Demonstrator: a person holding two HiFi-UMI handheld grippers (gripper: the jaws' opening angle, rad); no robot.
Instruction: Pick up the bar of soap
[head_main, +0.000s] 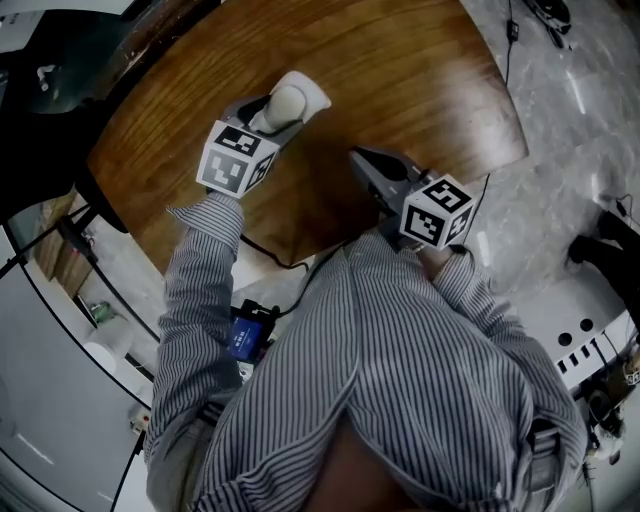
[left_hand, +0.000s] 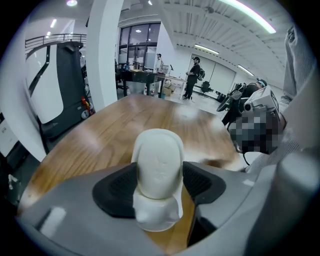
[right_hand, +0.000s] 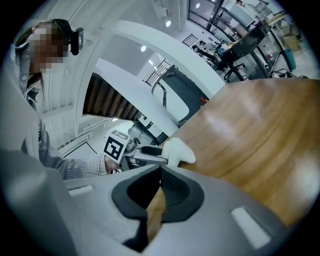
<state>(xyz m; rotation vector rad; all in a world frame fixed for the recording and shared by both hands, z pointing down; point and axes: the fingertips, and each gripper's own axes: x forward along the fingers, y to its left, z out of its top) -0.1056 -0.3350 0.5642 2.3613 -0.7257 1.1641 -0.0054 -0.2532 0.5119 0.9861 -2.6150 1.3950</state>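
The bar of soap (head_main: 290, 100) is a white oval lump, standing on end over the brown wooden table (head_main: 400, 70). My left gripper (head_main: 283, 105) is shut on it. In the left gripper view the soap (left_hand: 159, 167) fills the gap of the left gripper (left_hand: 159, 182), and both black pads touch its sides. From the right gripper view the soap (right_hand: 179, 151) shows at the left gripper's tips, low over the table (right_hand: 260, 130); whether it touches the wood I cannot tell. My right gripper (head_main: 358, 157) hovers to the right, shut and holding nothing (right_hand: 159, 192).
The table's curved near edge (head_main: 300, 262) runs just before the person, with a black cable (head_main: 270, 255) hanging over it. Grey marble floor (head_main: 580, 120) lies to the right. A dark machine (left_hand: 60, 85) stands beyond the table's left side, and people (left_hand: 192, 75) stand far back.
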